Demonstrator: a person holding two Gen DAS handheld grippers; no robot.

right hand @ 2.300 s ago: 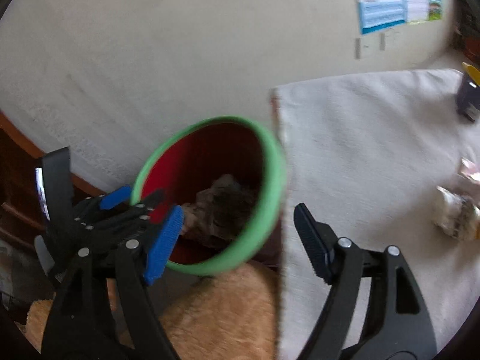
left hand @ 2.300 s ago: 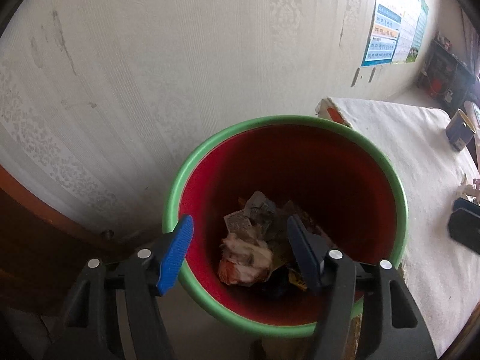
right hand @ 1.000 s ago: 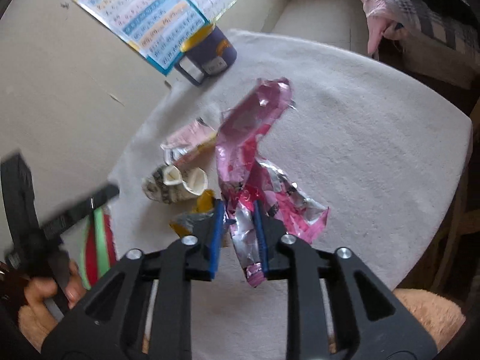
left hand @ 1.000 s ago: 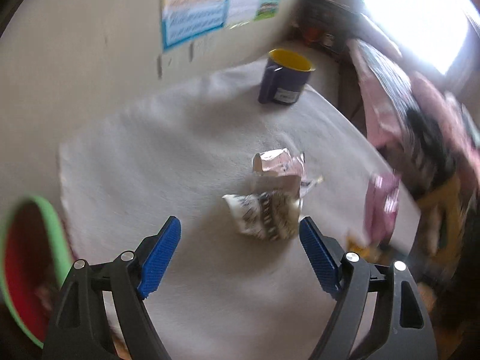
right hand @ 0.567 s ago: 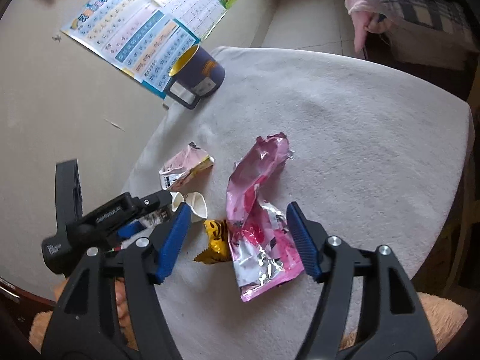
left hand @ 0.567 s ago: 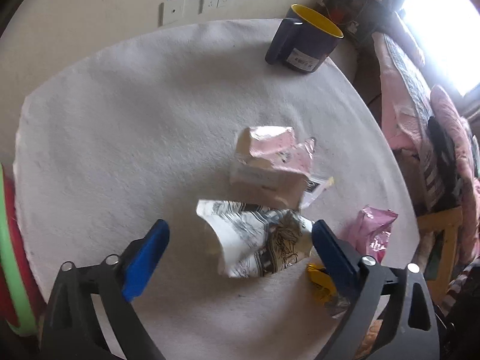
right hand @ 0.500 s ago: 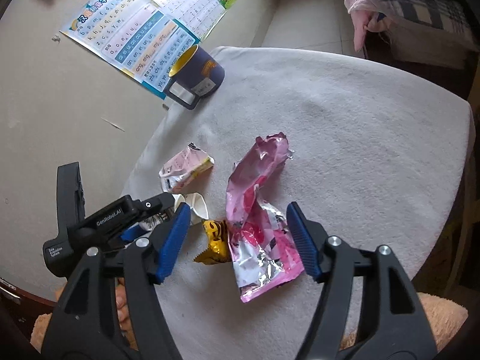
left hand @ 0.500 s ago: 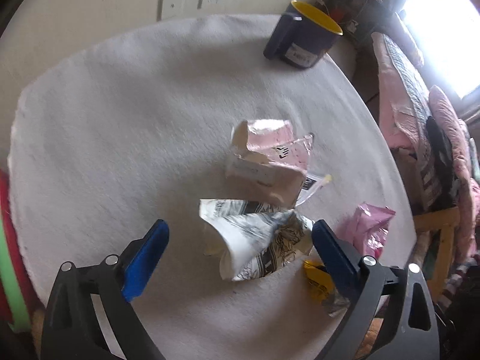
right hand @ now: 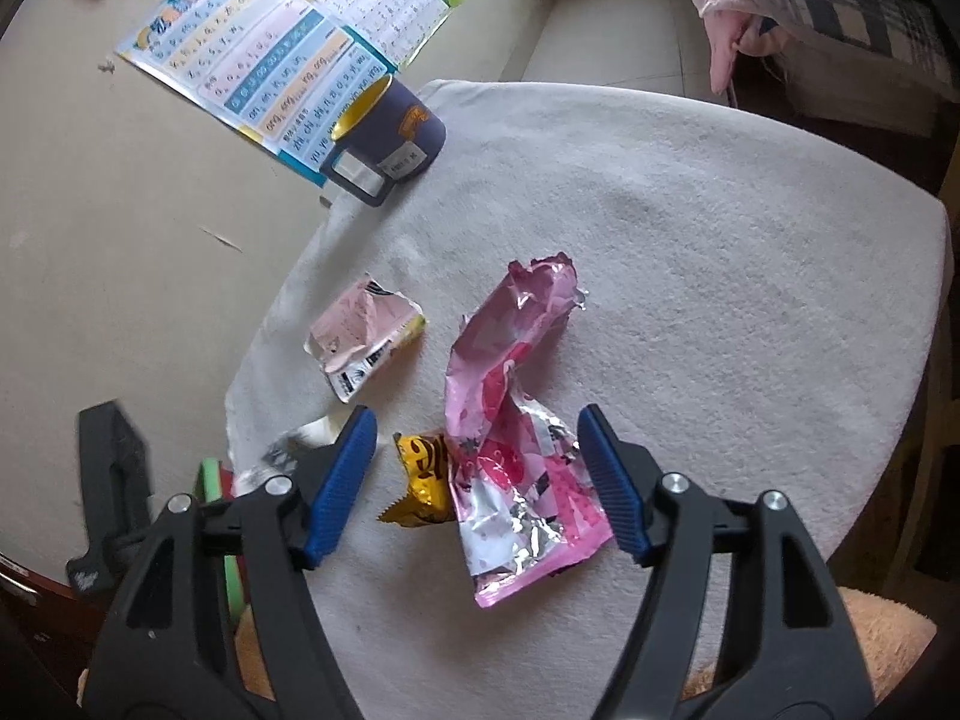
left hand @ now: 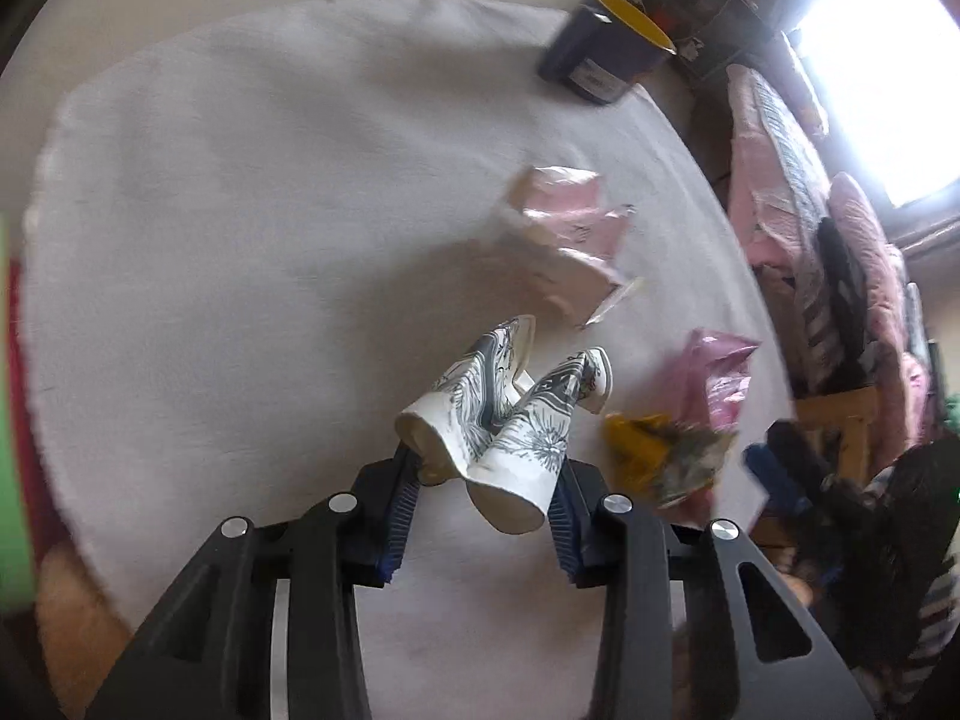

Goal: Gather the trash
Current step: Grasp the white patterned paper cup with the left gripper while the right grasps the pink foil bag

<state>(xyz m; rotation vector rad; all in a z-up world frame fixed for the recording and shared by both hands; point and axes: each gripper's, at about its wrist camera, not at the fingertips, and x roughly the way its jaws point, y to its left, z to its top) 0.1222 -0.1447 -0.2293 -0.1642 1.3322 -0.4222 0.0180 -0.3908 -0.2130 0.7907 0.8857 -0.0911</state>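
My left gripper [left hand: 480, 492] is shut on a crushed white paper cup with grey print [left hand: 510, 414] and holds it above the white tablecloth [left hand: 240, 240]. A pink carton [left hand: 567, 246], a yellow wrapper [left hand: 639, 444] and a pink foil bag [left hand: 714, 372] lie beyond it. My right gripper [right hand: 477, 474] is open above the pink foil bag [right hand: 510, 408] and the yellow wrapper [right hand: 423, 477]. The pink carton [right hand: 363, 336] lies further left. The green-rimmed red bin [right hand: 213, 474] shows at the table's left edge, behind the left gripper.
A dark blue mug with yellow inside [right hand: 384, 138] stands at the table's far edge near a wall poster [right hand: 288, 66]. Bedding [left hand: 840, 276] lies to the right. A tan furry seat [right hand: 882, 630] is below the near table edge.
My left gripper has shut on the crushed paper cup and lifted it off the cloth. My right gripper stays open over the pink bag it released earlier.
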